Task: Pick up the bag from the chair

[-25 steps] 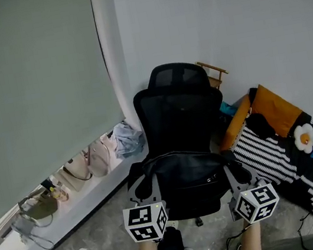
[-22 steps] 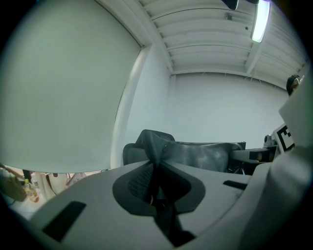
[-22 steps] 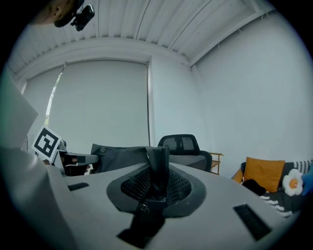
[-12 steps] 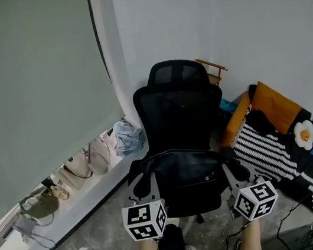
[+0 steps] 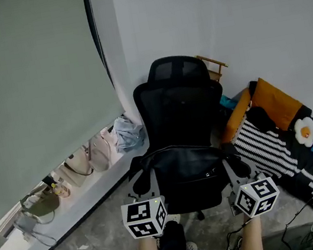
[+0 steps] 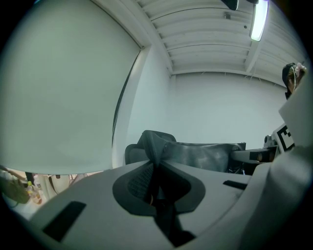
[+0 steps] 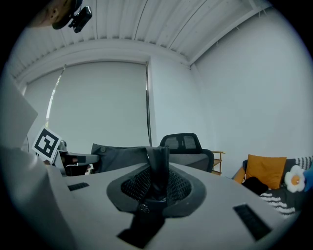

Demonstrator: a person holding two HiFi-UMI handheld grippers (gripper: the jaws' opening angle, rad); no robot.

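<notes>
A black leather bag (image 5: 183, 167) lies over the seat of a black mesh office chair (image 5: 179, 102); whether it still rests on the seat I cannot tell. My left gripper (image 5: 148, 185) is at the bag's left end and my right gripper (image 5: 232, 175) at its right end. In the left gripper view the left gripper (image 6: 155, 168) is shut on a black strap (image 6: 152, 145) that runs up to the bag (image 6: 205, 155). In the right gripper view the right gripper (image 7: 157, 178) is shut on the other strap (image 7: 158, 158), with the bag (image 7: 120, 157) to its left.
Handbags (image 5: 93, 155) and small items line a low ledge (image 5: 77, 204) on the left below a grey blind. A striped and orange cushion pile (image 5: 277, 130) with plush toys sits on the right. A wooden rack (image 5: 214, 69) stands behind the chair. Cables (image 5: 295, 229) lie on the floor.
Both grippers stay shut on the straps and have risen only slightly. The head view has shifted a little, and the hand at the right edge has dropped lower.
</notes>
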